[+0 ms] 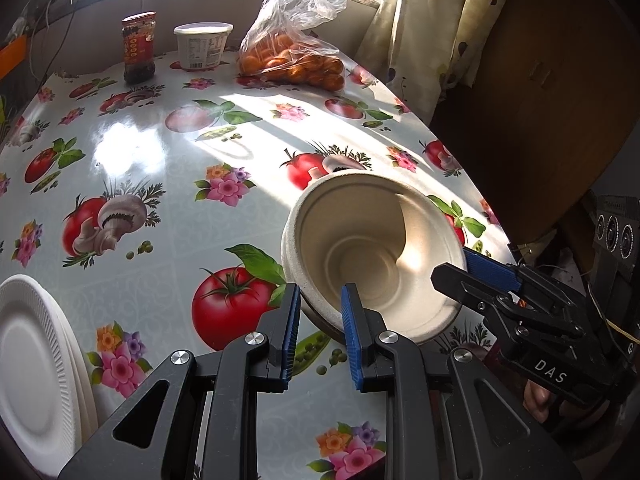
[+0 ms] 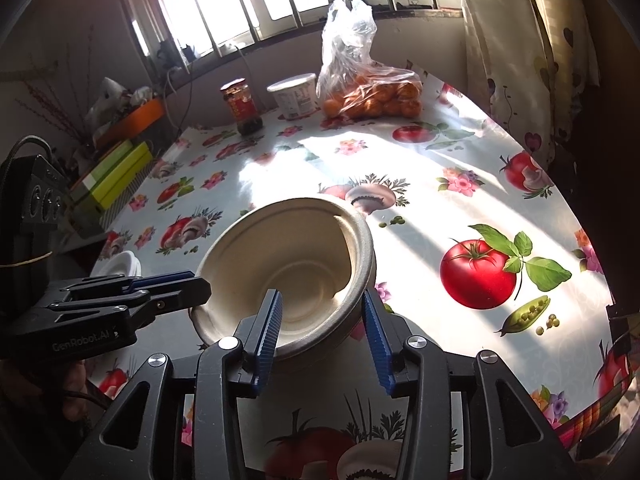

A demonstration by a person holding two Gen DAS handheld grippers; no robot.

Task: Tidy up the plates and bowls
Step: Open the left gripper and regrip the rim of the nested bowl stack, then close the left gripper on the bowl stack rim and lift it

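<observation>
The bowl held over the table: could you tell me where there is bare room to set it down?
The broad sunlit middle of the table is free, between the white plates and the back row. That row is crowded: jar, tub, bag of oranges.

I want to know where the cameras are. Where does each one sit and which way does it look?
Left wrist view: sits on the left gripper, looking down across the table; its jaws pinch the paper bowl rim; right gripper enters from the right.
Right wrist view: sits on the right gripper, facing the window; its jaws straddle the bowl's rim without pressing.
Both show: the bowl, white plates, bag of oranges, jar.
</observation>
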